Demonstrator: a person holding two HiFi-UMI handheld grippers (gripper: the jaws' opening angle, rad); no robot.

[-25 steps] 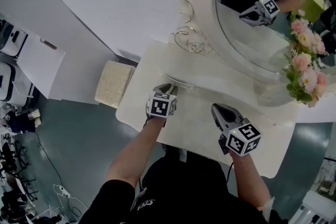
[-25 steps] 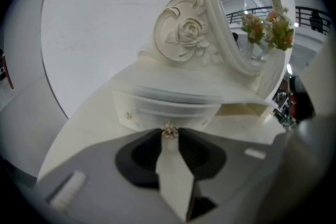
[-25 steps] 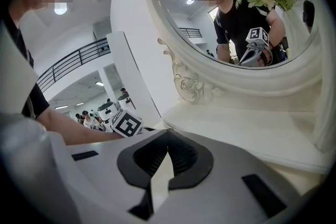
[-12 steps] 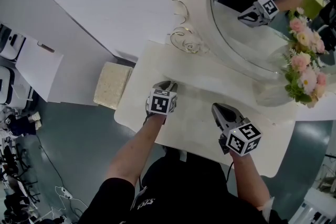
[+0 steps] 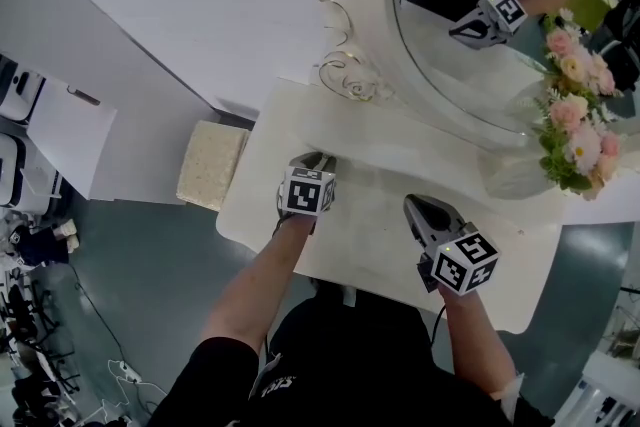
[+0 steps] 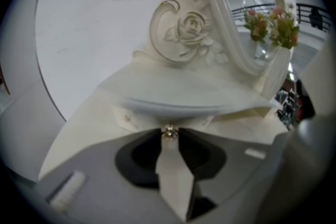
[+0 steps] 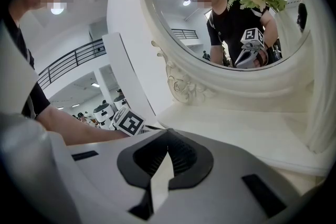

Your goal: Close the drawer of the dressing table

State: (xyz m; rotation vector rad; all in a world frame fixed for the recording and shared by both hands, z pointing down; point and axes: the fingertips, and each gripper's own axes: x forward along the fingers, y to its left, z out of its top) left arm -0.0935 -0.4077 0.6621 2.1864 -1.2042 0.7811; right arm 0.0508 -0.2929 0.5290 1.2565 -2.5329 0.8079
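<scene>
Left gripper (image 5: 315, 161) is below the oval mirror (image 5: 470, 65), with its jaws nipped onto the small crystal knob (image 6: 169, 132) of the drawer (image 6: 136, 119). The drawer sits under the mirror's base; can't tell how far out it is. Right gripper (image 7: 167, 153) hovers over the dressing table (image 5: 380, 245) below the mirror, jaws together, nothing between them. Pink flowers (image 5: 575, 115) are at the mirror's right.

No legible txt (cube markers (image 5: 307, 194): patterns only).

Noted cream tabletop (image 5: 290, 130); ivory mirror frame (image 5: 375, 15) with scroll carving; pink and cream flowers (image 5: 575, 110), green leaves; gold-and-clear knob (image 6: 169, 134); grey-green floor (image 5: 150, 275).
</scene>
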